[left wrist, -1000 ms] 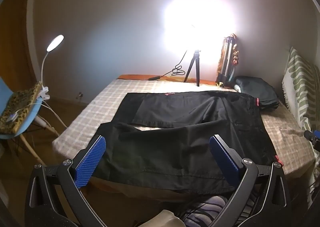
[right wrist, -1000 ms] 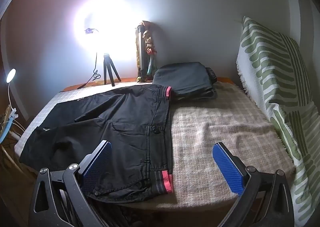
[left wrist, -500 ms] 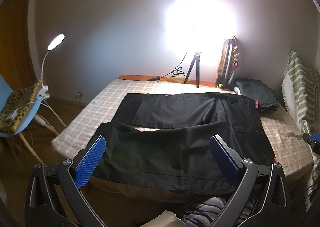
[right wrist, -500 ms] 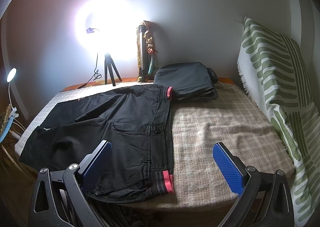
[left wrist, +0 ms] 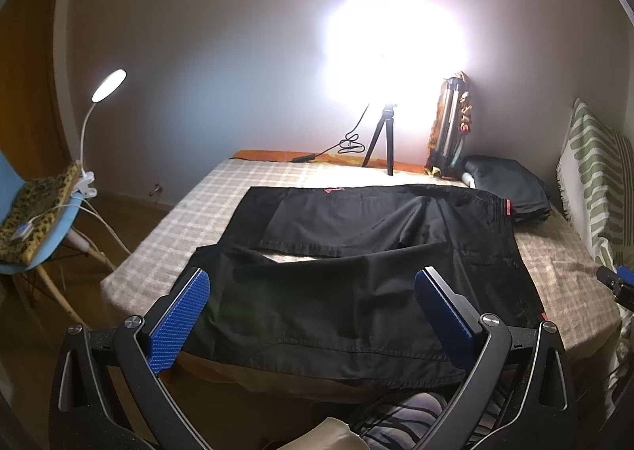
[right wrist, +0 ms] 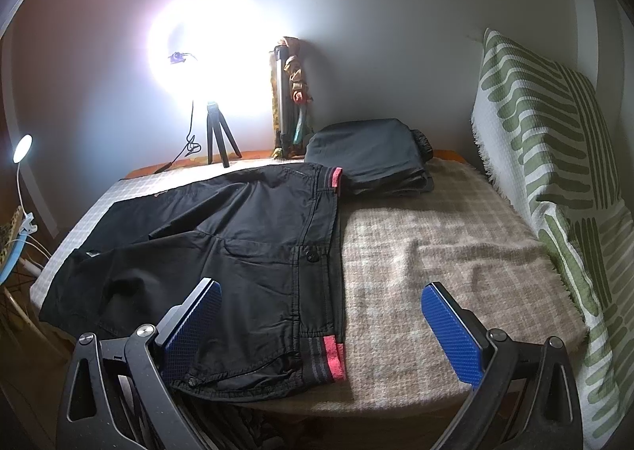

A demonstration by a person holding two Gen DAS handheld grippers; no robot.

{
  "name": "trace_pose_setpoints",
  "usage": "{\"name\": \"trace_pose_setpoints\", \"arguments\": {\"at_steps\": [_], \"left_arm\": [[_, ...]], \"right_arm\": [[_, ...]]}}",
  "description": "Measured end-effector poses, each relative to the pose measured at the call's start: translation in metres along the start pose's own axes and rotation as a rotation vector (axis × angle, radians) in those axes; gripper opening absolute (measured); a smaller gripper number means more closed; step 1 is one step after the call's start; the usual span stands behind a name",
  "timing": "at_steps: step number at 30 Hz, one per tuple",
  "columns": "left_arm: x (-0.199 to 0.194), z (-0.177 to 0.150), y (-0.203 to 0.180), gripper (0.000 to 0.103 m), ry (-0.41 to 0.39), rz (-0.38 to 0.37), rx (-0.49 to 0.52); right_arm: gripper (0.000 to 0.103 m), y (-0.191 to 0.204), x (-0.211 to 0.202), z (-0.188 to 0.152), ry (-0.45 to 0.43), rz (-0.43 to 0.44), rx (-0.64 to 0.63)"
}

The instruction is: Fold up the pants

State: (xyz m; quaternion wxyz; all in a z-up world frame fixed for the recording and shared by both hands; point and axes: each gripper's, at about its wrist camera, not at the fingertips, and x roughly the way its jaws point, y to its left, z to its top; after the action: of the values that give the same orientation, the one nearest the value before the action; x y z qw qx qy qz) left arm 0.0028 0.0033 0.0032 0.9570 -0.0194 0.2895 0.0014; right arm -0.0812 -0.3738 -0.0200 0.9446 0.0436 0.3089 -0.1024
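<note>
Black pants (left wrist: 356,275) (right wrist: 222,244) lie spread flat on a checked bed cover, legs pointing left and the waistband with red tabs (right wrist: 332,359) at the right. The two legs lie one behind the other with a gap between them. My left gripper (left wrist: 313,311) hovers open above the near leg, its blue pads holding nothing. My right gripper (right wrist: 321,327) is open too, held over the near waistband corner; its left pad overlaps the pants in the picture and its right pad the bare cover. Neither gripper touches the cloth.
A folded dark garment (right wrist: 368,156) lies at the back right of the bed (right wrist: 436,251). A bright ring light on a small tripod (left wrist: 382,140) stands at the far edge. A striped green cushion (right wrist: 554,156) leans at the right. A blue chair (left wrist: 35,220) with a clip lamp stands left.
Both grippers have drawn back and risen slightly, so the bed looks a little farther away. The pants have not moved.
</note>
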Motion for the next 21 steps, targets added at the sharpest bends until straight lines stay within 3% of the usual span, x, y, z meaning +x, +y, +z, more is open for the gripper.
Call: {"name": "trace_pose_setpoints", "arguments": {"at_steps": [21], "left_arm": [[0.0028,0.0010,-0.0007,0.103,0.007,0.002,-0.001]], "right_arm": [[0.102,0.0000,0.0069,-0.0059,0.016,0.008,0.004]]}}
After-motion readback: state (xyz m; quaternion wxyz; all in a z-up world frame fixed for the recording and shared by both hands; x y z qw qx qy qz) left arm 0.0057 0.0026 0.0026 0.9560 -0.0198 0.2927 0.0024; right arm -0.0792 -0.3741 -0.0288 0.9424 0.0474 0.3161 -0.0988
